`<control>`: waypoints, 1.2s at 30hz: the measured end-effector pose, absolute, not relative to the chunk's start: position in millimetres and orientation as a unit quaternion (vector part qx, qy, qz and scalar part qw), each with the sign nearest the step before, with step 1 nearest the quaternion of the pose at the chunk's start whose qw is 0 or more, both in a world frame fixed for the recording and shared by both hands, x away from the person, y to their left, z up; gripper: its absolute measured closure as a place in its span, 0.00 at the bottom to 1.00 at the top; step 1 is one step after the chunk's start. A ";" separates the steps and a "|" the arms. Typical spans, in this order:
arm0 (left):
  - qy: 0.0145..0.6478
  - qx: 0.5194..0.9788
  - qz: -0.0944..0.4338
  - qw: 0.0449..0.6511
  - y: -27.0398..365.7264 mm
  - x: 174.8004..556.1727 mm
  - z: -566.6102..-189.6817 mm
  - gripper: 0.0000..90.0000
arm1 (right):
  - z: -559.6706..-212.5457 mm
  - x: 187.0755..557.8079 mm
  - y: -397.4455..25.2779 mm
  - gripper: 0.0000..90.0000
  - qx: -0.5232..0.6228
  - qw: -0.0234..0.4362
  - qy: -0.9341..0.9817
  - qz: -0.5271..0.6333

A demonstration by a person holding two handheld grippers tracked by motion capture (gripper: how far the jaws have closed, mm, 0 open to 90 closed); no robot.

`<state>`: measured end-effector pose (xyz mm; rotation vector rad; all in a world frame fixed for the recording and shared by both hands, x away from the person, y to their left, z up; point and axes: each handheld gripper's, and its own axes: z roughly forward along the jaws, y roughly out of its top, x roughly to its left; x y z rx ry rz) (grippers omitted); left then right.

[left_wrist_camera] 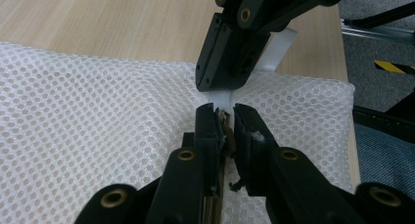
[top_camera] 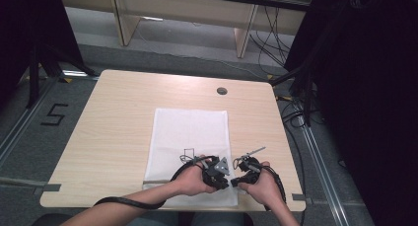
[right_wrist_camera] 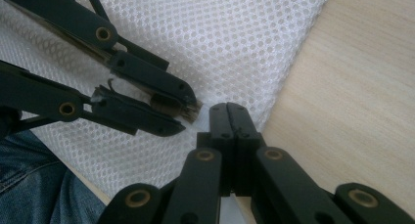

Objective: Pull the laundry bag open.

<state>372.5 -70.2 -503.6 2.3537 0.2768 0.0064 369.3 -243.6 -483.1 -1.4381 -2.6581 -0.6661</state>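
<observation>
A white mesh bag (top_camera: 190,132) lies flat on the wooden table (top_camera: 113,132). Both grippers meet at its near right corner. From the bag's edge rises a white strip (left_wrist_camera: 280,48). My right gripper (top_camera: 236,181) (right_wrist_camera: 228,107) is shut on this strip and comes down from the top of the left gripper view (left_wrist_camera: 215,84). My left gripper (top_camera: 224,179) (left_wrist_camera: 224,111) holds the same strip just below, with its jaws a narrow gap apart. In the right gripper view the left gripper (right_wrist_camera: 188,114) lies over the mesh (right_wrist_camera: 244,43), tips almost touching mine.
A small black square outline (top_camera: 189,153) is marked on the bag. A round grommet hole (top_camera: 222,91) sits near the table's far edge. The table's right edge (top_camera: 288,152) runs close to the grippers. The person's jeans (right_wrist_camera: 29,185) show below the near edge.
</observation>
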 end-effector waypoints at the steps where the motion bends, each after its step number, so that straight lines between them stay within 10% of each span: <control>1: 0.108 0.921 0.005 0.376 -70.0 372.6 -503.1 0.91 | -483.1 369.3 -243.7 1.00 -0.465 0.024 -0.859 -0.215; 36: 0.107 0.928 0.012 0.357 -62.7 368.7 -489.9 0.97 | -481.0 368.1 -241.1 1.00 -0.475 0.025 -0.856 -0.203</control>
